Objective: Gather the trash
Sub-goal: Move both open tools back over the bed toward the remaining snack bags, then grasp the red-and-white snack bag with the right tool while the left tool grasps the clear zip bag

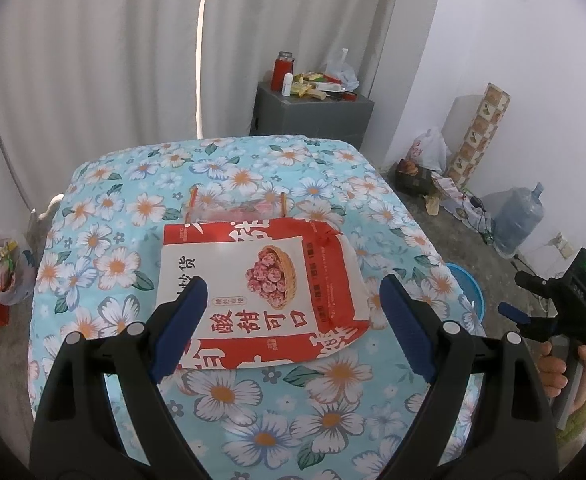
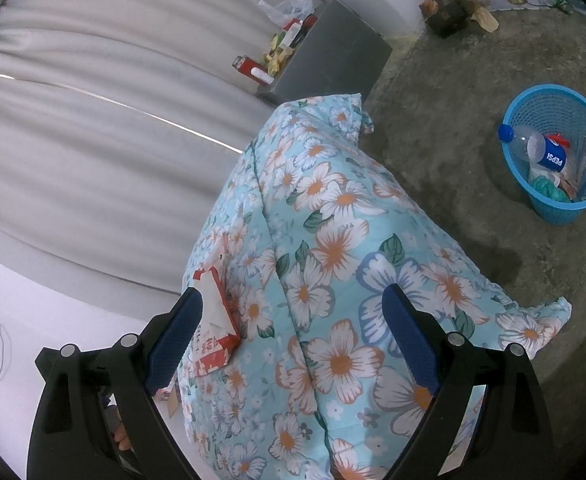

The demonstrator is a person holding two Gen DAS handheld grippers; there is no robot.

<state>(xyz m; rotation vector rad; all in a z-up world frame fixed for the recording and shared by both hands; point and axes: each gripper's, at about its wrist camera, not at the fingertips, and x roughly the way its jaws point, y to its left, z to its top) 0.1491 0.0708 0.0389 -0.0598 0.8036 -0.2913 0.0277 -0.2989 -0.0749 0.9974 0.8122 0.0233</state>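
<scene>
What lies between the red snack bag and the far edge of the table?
In the left wrist view, a clear plastic wrapper lies flat on the floral cloth just beyond the red snack bag; past it, only cloth.

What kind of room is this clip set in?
Probably a plain room in a home: a table under a floral cloth, white curtains, and a bare concrete floor with a blue trash basket.

Left wrist view looked forward and down from close above blue floral-cloth-covered table (image 1: 253,392), toward white pleated curtain (image 1: 93,80) and grey cabinet (image 1: 313,114). Right wrist view sat off table's side, rolled, facing across cloth edge (image 2: 333,240) toward concrete floor (image 2: 453,80). Both views shared cloth, curtain, cabinet, red-and-white printed paper snack bag (image 1: 261,280).
</scene>
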